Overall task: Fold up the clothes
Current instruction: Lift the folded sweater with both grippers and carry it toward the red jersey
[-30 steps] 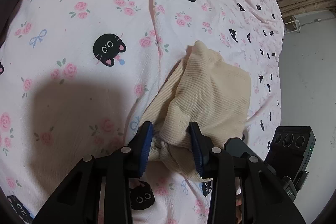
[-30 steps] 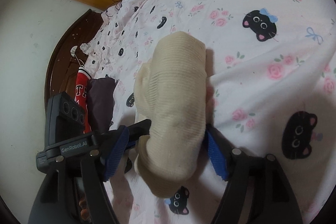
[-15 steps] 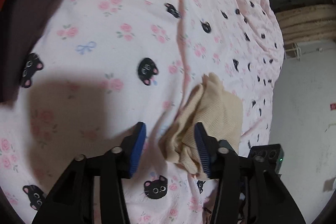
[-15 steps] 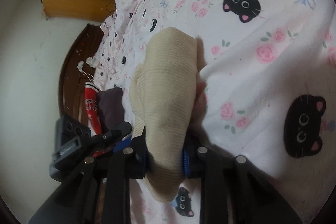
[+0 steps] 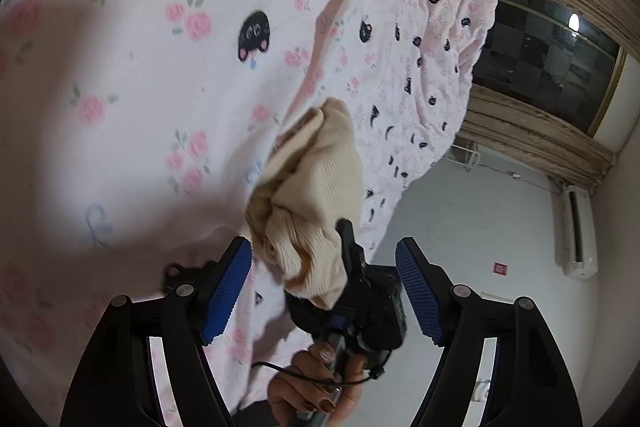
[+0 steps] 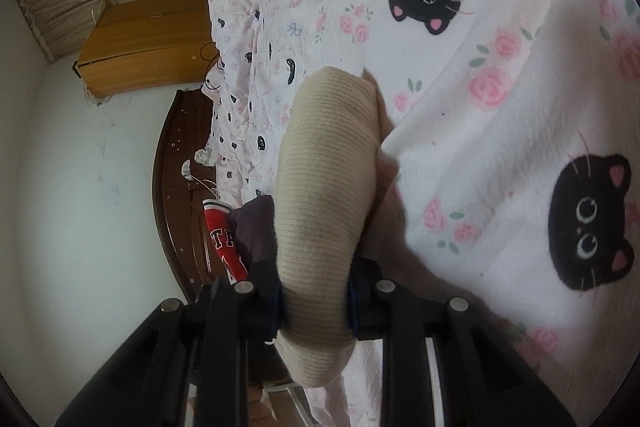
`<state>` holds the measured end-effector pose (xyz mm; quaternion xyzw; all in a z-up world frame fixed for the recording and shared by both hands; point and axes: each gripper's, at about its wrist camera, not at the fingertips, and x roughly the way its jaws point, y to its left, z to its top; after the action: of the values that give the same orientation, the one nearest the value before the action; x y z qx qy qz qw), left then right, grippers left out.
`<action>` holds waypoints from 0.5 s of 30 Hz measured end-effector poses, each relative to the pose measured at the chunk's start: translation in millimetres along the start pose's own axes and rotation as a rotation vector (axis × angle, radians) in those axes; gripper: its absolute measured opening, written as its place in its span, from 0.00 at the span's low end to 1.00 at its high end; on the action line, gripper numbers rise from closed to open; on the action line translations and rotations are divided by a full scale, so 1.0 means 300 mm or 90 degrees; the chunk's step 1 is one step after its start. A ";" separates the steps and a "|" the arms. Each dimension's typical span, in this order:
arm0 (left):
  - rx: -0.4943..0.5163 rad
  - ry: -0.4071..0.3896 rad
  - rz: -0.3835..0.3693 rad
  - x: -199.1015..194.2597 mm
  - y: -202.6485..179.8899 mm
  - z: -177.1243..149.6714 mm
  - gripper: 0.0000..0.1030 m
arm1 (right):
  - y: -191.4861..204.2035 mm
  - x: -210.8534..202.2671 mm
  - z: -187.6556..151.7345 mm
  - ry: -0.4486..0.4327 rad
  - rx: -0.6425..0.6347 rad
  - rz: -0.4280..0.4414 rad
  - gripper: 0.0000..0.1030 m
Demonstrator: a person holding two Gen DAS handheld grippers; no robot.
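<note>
Since a second ago we release the sweater (image 5: 316, 195) from our left gripper (image 5: 324, 291), jaws opening; right gripper (image 6: 314, 307) now clamps it.

Knit garment (image 6: 324, 195) on the bedsheet (image 6: 500, 131) — between right tongs (image 6: 314, 303), cabinet (image 6: 148, 43) behind-left, clothes pile (image 6: 240, 239) left.

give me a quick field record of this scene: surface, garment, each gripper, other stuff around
surface: bedsheet, pink with roses and black cat faces
garment: beige knit, bunched up
right gripper: shut on the beige knit
left gripper: fingers opening, clear of the knit
hand: holds the right gripper, seen from the left wrist
other clothes: red garment and dark garment at the bed's edge
furniture: wooden cabinet
</note>
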<state>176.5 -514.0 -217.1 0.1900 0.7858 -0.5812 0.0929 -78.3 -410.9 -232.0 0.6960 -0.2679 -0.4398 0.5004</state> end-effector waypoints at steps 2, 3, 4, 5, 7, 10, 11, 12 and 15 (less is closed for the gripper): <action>-0.012 0.008 -0.012 0.011 0.008 -0.022 0.68 | 0.000 -0.001 0.007 -0.003 0.007 0.006 0.24; -0.021 0.011 -0.015 0.012 0.023 -0.035 0.68 | 0.000 -0.003 0.009 -0.003 0.009 0.008 0.24; -0.032 0.014 -0.014 0.024 0.032 -0.043 0.68 | 0.001 -0.006 0.011 -0.005 0.010 0.009 0.24; -0.037 0.012 -0.008 0.033 0.035 -0.045 0.68 | 0.005 -0.005 0.013 -0.005 0.012 0.012 0.24; -0.048 0.002 0.004 0.055 0.046 -0.049 0.68 | 0.008 -0.007 0.013 -0.004 0.017 0.020 0.24; -0.066 -0.012 0.001 0.076 0.064 -0.046 0.68 | 0.008 -0.009 0.013 -0.002 0.025 0.028 0.24; -0.064 -0.023 -0.001 0.078 0.065 -0.041 0.68 | 0.008 -0.009 0.013 -0.002 0.027 0.029 0.24; -0.058 -0.032 -0.001 0.083 0.062 -0.037 0.68 | 0.009 -0.009 0.010 -0.002 0.027 0.030 0.24; -0.040 -0.052 0.003 0.106 0.051 -0.014 0.68 | 0.003 -0.011 0.004 0.002 0.032 0.037 0.24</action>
<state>154.0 -499.9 -240.8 0.1650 0.7985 -0.5635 0.1326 -80.9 -409.1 -230.1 0.7010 -0.2983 -0.4174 0.4953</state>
